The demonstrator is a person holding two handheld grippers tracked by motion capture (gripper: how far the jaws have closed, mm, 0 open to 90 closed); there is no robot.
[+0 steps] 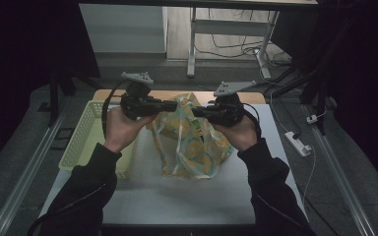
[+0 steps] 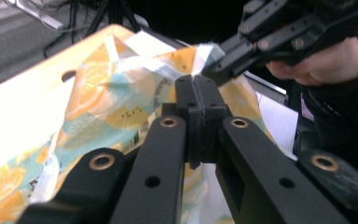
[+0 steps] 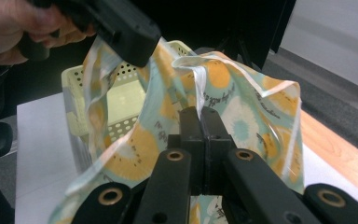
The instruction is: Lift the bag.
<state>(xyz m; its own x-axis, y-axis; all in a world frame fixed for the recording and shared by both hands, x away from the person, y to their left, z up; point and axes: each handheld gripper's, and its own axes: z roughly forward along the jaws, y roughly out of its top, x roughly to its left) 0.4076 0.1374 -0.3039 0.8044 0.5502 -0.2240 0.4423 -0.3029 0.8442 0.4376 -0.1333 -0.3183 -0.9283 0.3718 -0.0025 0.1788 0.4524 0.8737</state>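
A clear plastic bag (image 1: pixel 192 145) printed with orange and teal citrus slices hangs over the white table (image 1: pixel 177 196), its bottom resting on the tabletop. My left gripper (image 1: pixel 173 105) is shut on the bag's upper left rim. My right gripper (image 1: pixel 195 112) is shut on the upper right rim, close beside it. In the left gripper view the closed jaws (image 2: pixel 196 88) pinch the bag (image 2: pixel 107 102), with the right gripper (image 2: pixel 212 72) just beyond. In the right gripper view the closed jaws (image 3: pixel 199 116) clamp the bag's white-edged rim (image 3: pixel 242 116); the left gripper (image 3: pixel 130 42) grips the far side.
A pale yellow perforated basket (image 1: pixel 86 132) stands on the table's left side, next to my left forearm, and shows behind the bag in the right gripper view (image 3: pixel 121 100). A wooden strip (image 1: pixel 256 97) runs along the table's far edge. A power strip (image 1: pixel 298 143) lies on the floor at the right.
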